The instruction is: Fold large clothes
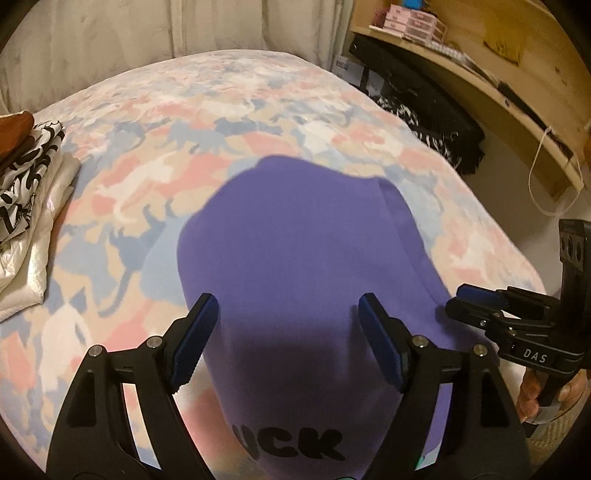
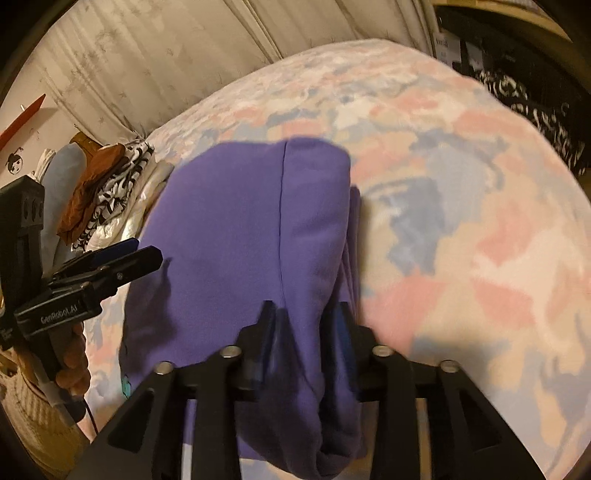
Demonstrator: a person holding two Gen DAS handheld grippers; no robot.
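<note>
Purple garment point(image 1: 295, 240) lay folded to a compact block at the near side of the bed, black lettering on the near end. Left gripper point(image 1: 288, 339) hung over it, jaws wide, nothing held. Right gripper point(image 2: 306, 325) straddled the stacked right edge point(image 2: 352, 236), jaws part open; pads not clearly pressing, blurred. Judgement: release fully, lift straight off so the layers stay square. Patterned bedspread point(image 1: 221, 110) beneath; folded pile point(image 1: 26, 166) far left; curtains behind; wooden shelf point(image 1: 480, 74) right.

Pastel patterned bedspread point(image 1: 258, 110), pale curtain point(image 2: 166, 55) behind, wooden shelf point(image 1: 498, 85), pink boxes point(image 1: 410, 22) on it
</note>
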